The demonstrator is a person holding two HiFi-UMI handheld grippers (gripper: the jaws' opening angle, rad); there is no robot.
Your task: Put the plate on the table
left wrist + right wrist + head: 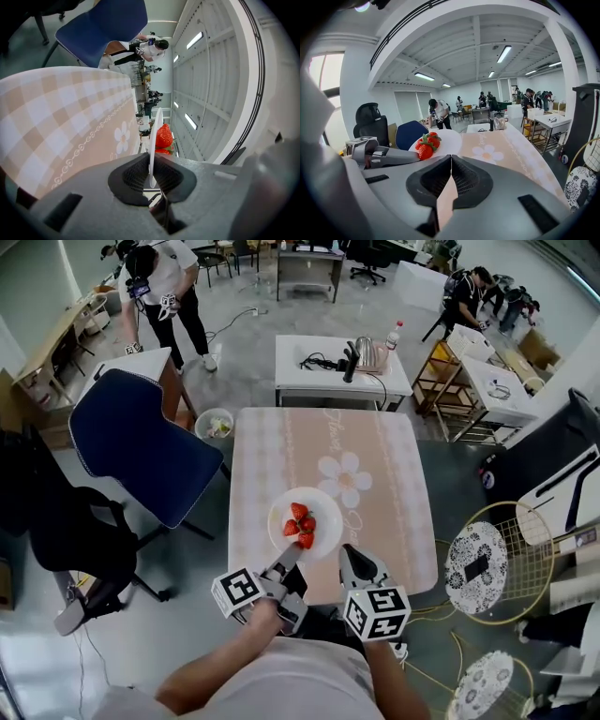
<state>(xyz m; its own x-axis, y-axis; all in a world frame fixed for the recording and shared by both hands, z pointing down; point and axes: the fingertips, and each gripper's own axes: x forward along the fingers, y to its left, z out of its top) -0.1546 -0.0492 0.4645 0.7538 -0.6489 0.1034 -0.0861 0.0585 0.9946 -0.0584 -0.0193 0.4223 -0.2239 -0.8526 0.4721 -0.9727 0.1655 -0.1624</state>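
A white plate with three strawberries lies over the near half of the checked table. My left gripper is shut on the plate's near rim; in the left gripper view the plate shows edge-on between the jaws, strawberries beyond. My right gripper hovers just right of the plate at the table's near edge, shut with nothing in it. In the right gripper view the plate and strawberries lie ahead to the left, with the left gripper beside them.
A blue chair stands left of the table, a bin behind it. A white table with a kettle and cables stands beyond. Wire-frame round stools are at the right. People stand far off.
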